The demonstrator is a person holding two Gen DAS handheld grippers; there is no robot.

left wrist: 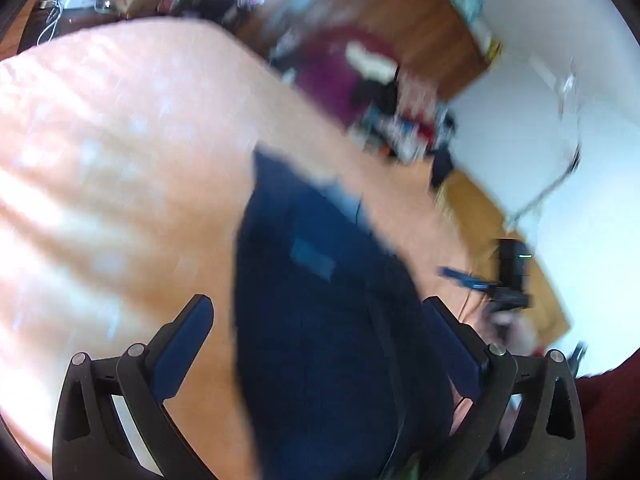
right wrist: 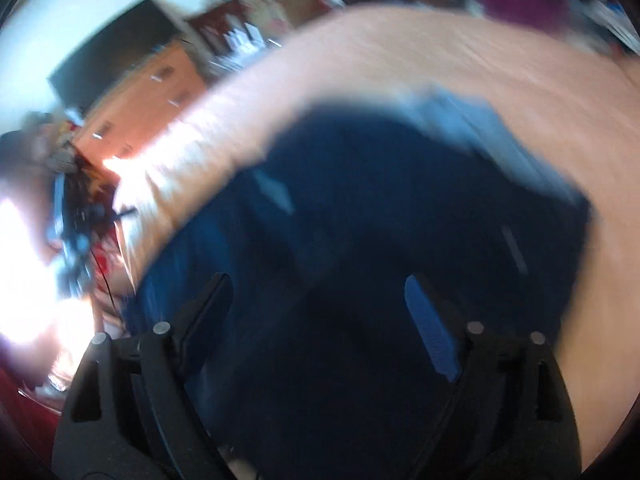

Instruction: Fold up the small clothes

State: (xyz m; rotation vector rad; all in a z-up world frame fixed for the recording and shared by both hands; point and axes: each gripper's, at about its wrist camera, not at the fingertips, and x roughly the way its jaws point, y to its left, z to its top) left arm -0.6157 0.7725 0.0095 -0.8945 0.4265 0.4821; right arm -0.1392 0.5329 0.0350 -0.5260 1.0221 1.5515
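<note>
Both views motion-blurred. Dark navy cloth garment [left wrist: 320, 320] lies on the peach-orange bedsheet [left wrist: 112, 160], its near end cut off by the frame. Left claw [left wrist: 316, 320] spread wide over it; right claw [right wrist: 318, 300] likewise spread, gripping nothing. Background clutter unreadable.

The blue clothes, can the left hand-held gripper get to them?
Probably yes. The left hand-held gripper is open, and the dark blue garment lies on the peach bedspread right between its fingers. Nothing blocks it, though the picture is blurry.
</note>
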